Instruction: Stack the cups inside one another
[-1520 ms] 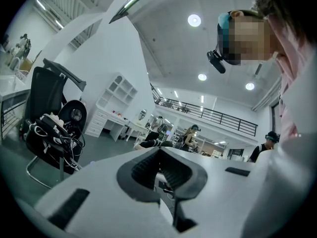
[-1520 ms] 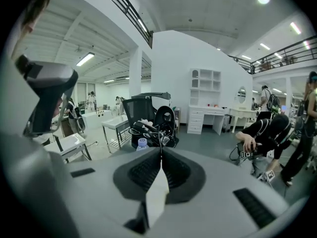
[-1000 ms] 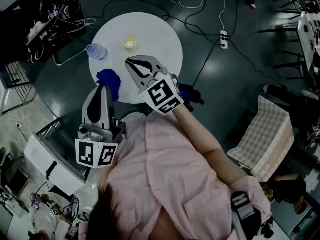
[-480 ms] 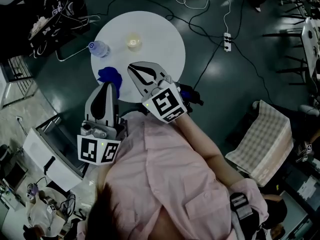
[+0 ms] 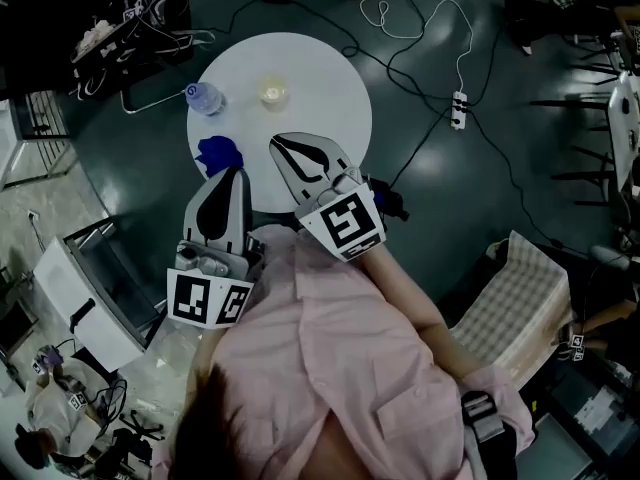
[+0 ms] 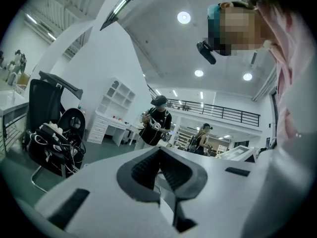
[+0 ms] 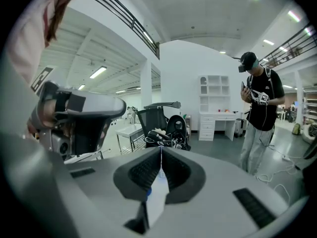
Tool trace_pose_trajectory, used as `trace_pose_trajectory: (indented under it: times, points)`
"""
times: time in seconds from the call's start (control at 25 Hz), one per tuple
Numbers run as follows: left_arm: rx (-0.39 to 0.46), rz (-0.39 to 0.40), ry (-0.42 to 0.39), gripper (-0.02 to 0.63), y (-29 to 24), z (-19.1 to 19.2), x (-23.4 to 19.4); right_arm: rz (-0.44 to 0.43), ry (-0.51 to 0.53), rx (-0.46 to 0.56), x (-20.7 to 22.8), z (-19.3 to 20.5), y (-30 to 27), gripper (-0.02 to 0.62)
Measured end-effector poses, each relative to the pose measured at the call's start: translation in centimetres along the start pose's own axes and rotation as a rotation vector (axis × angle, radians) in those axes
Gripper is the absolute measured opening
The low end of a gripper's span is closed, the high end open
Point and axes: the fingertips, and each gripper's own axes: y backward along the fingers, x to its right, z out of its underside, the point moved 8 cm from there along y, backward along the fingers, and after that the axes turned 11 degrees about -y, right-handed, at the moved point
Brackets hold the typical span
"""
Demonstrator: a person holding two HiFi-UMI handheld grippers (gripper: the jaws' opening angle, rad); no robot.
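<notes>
Hardly anything moved — I held the left gripper point(image 5: 231, 175) and right gripper point(image 5: 282, 142), jaws together and empty, back by the table point(image 5: 330, 78), apparently poised to reach the cup point(image 5: 272, 92).

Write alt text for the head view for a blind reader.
From above, a person in a pink shirt holds the left gripper and right gripper, jaws together and empty, by the near edge of a round white table. On it are a clear cup, a bottle and something blue.
</notes>
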Motion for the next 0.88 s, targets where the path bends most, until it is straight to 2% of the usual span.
trace_pose_trajectory:
  times: [0.32,0.68,0.88]
  points:
    - [0.005,-0.064,0.006,0.014,-0.7,-0.3,0.2,-0.019,0.009,-0.01,1.3,-0.3,1.1,0.031]
    - [-0.023,-0.087,0.002,0.014,-0.5,0.1,-0.3,-0.063,0.021,-0.008,0.8,-0.9,1.2,0.031]
    - [-0.024,-0.097,0.006,0.014,0.0,0.3,-0.6,-0.058,0.022,0.005,1.0,-1.1,1.1,0.031]
